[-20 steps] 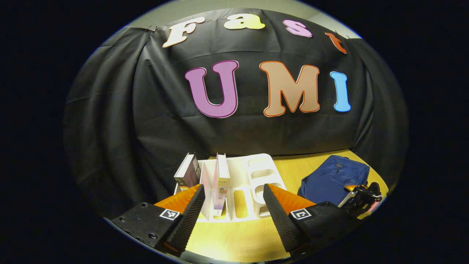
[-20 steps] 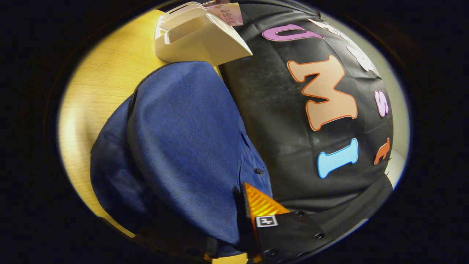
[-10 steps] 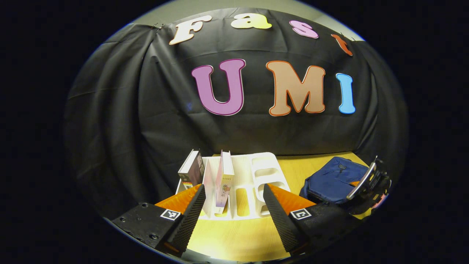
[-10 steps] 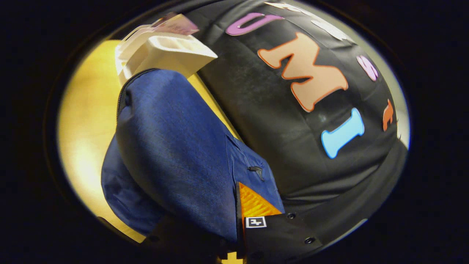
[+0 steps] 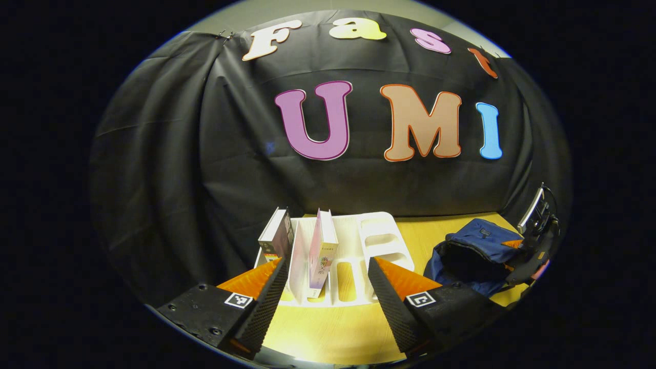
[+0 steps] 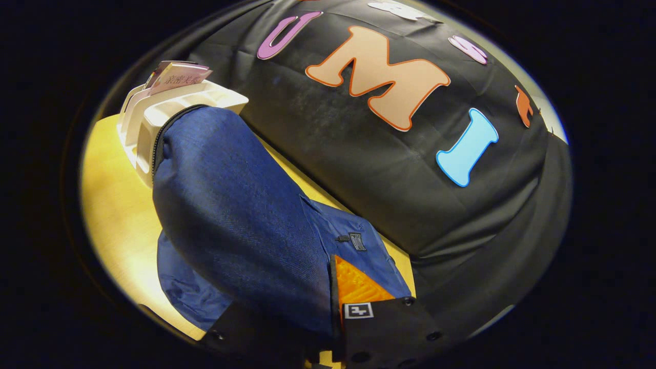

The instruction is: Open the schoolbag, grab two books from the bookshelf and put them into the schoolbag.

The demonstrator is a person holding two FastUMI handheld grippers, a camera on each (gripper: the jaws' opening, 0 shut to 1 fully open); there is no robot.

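The blue schoolbag lies on the table at the right, its flap lifted and a dark opening showing beneath. My right gripper holds that flap up at the bag's right side. In the right gripper view the blue flap runs down between the fingers of my right gripper; one finger is hidden under the cloth. A white bookshelf stands ahead of my left gripper, which is open and empty. Two books stand upright in it: a dark one and a pink-white one.
The wooden table runs from my left gripper to the black cloth wall behind. The bookshelf with a book stands just past the bag in the right gripper view. Bare table lies left of the bag.
My right gripper has risen with the bag's flap, and the bag's mouth has widened. The left gripper stays open; its view has drifted a little so the shelf sits further right.
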